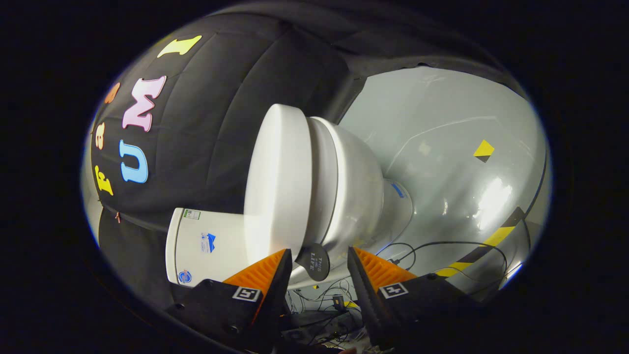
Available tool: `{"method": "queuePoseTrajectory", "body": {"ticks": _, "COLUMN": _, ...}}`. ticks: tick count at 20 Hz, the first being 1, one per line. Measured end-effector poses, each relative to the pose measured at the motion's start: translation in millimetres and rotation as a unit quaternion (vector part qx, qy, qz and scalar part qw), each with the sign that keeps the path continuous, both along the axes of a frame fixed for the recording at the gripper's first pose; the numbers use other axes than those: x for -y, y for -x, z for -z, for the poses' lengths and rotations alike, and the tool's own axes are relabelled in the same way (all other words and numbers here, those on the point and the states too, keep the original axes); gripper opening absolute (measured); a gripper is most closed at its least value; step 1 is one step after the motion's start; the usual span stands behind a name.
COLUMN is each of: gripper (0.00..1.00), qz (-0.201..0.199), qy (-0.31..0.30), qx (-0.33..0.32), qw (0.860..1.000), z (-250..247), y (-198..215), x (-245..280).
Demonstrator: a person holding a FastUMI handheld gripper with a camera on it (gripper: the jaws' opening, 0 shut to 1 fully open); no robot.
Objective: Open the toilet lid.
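Observation:
The view is rolled sideways. A white toilet stands on the grey floor, with its lid (pixel 277 177) lying shut on the seat and bowl (pixel 356 191). Its tank (pixel 206 246) sits against the black cloth wall. A dark round tab (pixel 317 261) sticks out from the front rim of the lid. My gripper (pixel 318 253) is open, and the tab lies between its two fingertips. The fingertip (pixel 368 268) on the bowl side stands a little apart from the tab, while the other one is close beside it. Neither finger clearly presses on it.
The glossy grey floor (pixel 442 162) spreads beyond the bowl, with a small yellow and black marker (pixel 484 150) on it. A yellow and black striped tape (pixel 486 246) runs along its edge. Loose cables (pixel 417 250) trail over the floor by the toilet base.

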State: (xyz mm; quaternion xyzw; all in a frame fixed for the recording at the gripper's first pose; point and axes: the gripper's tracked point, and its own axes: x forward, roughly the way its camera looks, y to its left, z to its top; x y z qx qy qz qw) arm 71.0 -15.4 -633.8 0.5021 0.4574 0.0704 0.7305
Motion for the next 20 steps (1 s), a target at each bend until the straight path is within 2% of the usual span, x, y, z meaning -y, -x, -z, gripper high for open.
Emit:
{"method": "queuePoseTrajectory", "body": {"ticks": 1, "gripper": 0.7, "qz": -0.001, "qy": -0.006, "qx": -0.004, "qw": 1.0, "z": 0, "y": -1, "x": -2}}
{"method": "queuePoseTrajectory", "body": {"ticks": 3, "gripper": 0.48, "qz": -0.003, "qy": -0.02, "qx": -0.009, "qw": 1.0, "z": 0, "y": -2, "x": -6}}
{"method": "queuePoseTrajectory", "body": {"ticks": 7, "gripper": 0.48, "qz": -0.014, "qy": -0.061, "qx": -0.015, "qw": 0.998, "z": 3, "y": -3, "x": -14}}
{"method": "queuePoseTrajectory", "body": {"ticks": 8, "gripper": 0.39, "qz": 0.007, "qy": -0.077, "qx": -0.024, "qw": 0.997, "z": 25, "y": -14, "x": -38}}
{"method": "queuePoseTrajectory", "body": {"ticks": 9, "gripper": 0.3, "qz": 0.011, "qy": -0.092, "qx": -0.031, "qw": 0.995, "z": 5, "y": -2, "x": -15}}
{"method": "queuePoseTrajectory", "body": {"ticks": 10, "gripper": 0.21, "qz": 0.013, "qy": -0.096, "qx": -0.028, "qw": 0.995, "z": 4, "y": 1, "x": -15}}
{"method": "queuePoseTrajectory", "body": {"ticks": 11, "gripper": 0.21, "qz": 0.024, "qy": -0.109, "qx": -0.02, "qw": 0.994, "z": 0, "y": -6, "x": -15}}
{"method": "queuePoseTrajectory", "body": {"ticks": 13, "gripper": 0.08, "qz": 0.01, "qy": -0.095, "qx": -0.011, "qw": 0.995, "z": -6, "y": -1, "x": -14}}
{"method": "queuePoseTrajectory", "body": {"ticks": 17, "gripper": 0.07, "qz": -0.018, "qy": -0.013, "qx": -0.019, "qw": 1.0, "z": -11, "y": 1, "x": -17}}
{"method": "queuePoseTrajectory", "body": {"ticks": 20, "gripper": 0.09, "qz": -0.026, "qy": 0.019, "qx": -0.017, "qw": 0.999, "z": -33, "y": -4, "x": -16}}
